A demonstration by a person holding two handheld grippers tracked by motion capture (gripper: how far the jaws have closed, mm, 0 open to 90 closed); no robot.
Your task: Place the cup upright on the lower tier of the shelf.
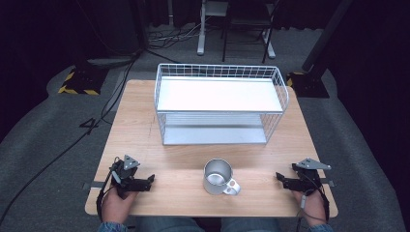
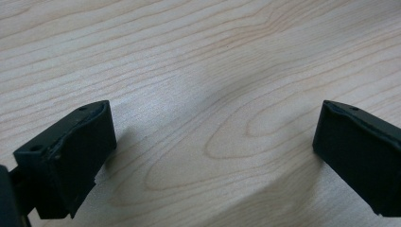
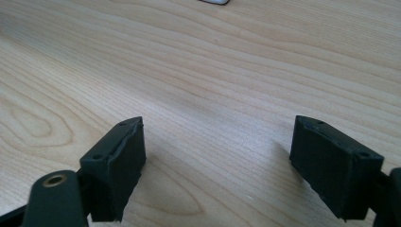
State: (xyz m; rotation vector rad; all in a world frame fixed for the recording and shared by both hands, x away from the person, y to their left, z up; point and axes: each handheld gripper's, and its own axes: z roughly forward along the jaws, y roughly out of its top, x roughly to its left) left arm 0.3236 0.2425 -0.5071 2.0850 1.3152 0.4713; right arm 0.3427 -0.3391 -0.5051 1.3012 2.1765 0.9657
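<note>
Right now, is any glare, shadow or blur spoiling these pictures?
High view: the rack's white shelf is washed out by glare and the background is dark. Left gripper view: near jaws slightly soft, shadows on the table. Right gripper view: table grain blurs farther off.

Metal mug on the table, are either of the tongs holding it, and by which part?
Nothing is held. The left tongs and right tongs rest open on the table, apart from the mug.

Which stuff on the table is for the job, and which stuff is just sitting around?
For the job:
- shiny metal mug with a handle, nearest both tools
- white wire two-level rack behind it, probably
- left tool, open
- right tool, open

Just around:
- black cables on the grey floor
- yellow-and-black striped stand base
- white furniture legs
</note>
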